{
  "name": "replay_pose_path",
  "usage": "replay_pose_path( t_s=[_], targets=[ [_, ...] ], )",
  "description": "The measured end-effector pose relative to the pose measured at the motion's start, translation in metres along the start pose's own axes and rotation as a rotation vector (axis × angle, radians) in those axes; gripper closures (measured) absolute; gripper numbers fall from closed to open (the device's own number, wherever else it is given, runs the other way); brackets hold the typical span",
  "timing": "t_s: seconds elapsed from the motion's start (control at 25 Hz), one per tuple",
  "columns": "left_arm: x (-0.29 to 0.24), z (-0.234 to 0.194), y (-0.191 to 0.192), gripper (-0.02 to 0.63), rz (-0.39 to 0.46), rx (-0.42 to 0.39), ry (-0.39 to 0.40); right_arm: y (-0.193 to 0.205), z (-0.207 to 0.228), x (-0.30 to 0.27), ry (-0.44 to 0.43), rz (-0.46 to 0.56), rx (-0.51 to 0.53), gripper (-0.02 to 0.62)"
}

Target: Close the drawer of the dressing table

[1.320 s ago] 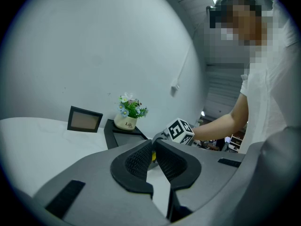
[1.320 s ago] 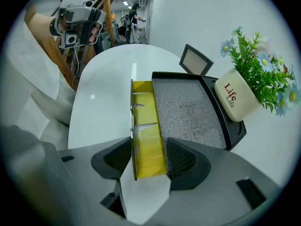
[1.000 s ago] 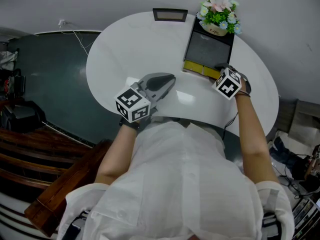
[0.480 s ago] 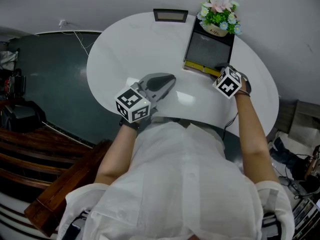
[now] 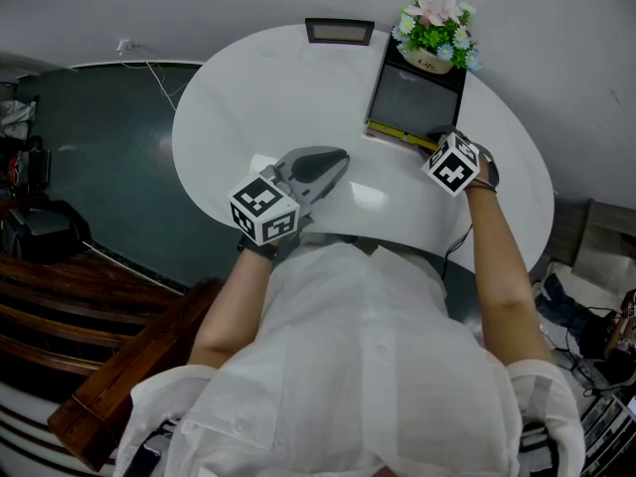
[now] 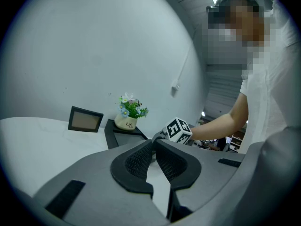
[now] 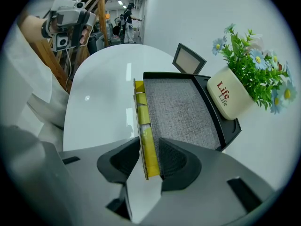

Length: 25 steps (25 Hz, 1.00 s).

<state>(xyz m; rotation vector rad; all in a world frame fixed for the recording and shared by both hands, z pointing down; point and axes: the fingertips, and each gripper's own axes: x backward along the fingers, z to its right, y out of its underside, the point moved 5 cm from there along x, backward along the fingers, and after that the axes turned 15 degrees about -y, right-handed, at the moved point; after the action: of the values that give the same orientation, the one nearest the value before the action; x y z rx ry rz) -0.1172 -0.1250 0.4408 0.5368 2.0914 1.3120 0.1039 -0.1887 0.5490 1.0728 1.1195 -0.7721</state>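
Closing not yet done: the drawer stands partly out of the dressing table, the right gripper jaws just closing narrowly onto its yellow front, while the left gripper, jaws together and empty, idles over the near tabletop.

Table is seen glossy white. Drawer front is marked yellow. Drawer unit top is noted speckled grey, rimmed black. Pot is logged cream with red lettering, and flowers green with pale blue blooms. Picture frame is seen black. Marker cubes are patterned in black-and-white squares.
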Motion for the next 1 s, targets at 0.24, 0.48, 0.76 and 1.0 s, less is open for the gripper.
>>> replay_pose_path(
  t_s=[0.24, 0.48, 0.76, 1.0],
  targets=[
    [0.0004, 0.0006, -0.0015, 0.572, 0.004, 0.0, 0.002, -0.0002, -0.0004, 0.0013, 0.007, -0.006, -0.006, 0.471],
    [-0.0022, -0.0012, -0.0021, 0.574, 0.004, 0.001, 0.001, -0.0007, 0.0033, 0.0003, 0.01, -0.018, -0.008, 0.488],
    [-0.0026, -0.0016, -0.002, 0.574, 0.003, 0.003, -0.001, -0.0008, 0.0044, 0.0007, 0.01, -0.031, -0.008, 0.506],
    [-0.0028, -0.0021, -0.0016, 0.574, 0.004, 0.004, -0.003, -0.0014, 0.0066, 0.0006, 0.017, -0.039, -0.009, 0.525]
  ],
)
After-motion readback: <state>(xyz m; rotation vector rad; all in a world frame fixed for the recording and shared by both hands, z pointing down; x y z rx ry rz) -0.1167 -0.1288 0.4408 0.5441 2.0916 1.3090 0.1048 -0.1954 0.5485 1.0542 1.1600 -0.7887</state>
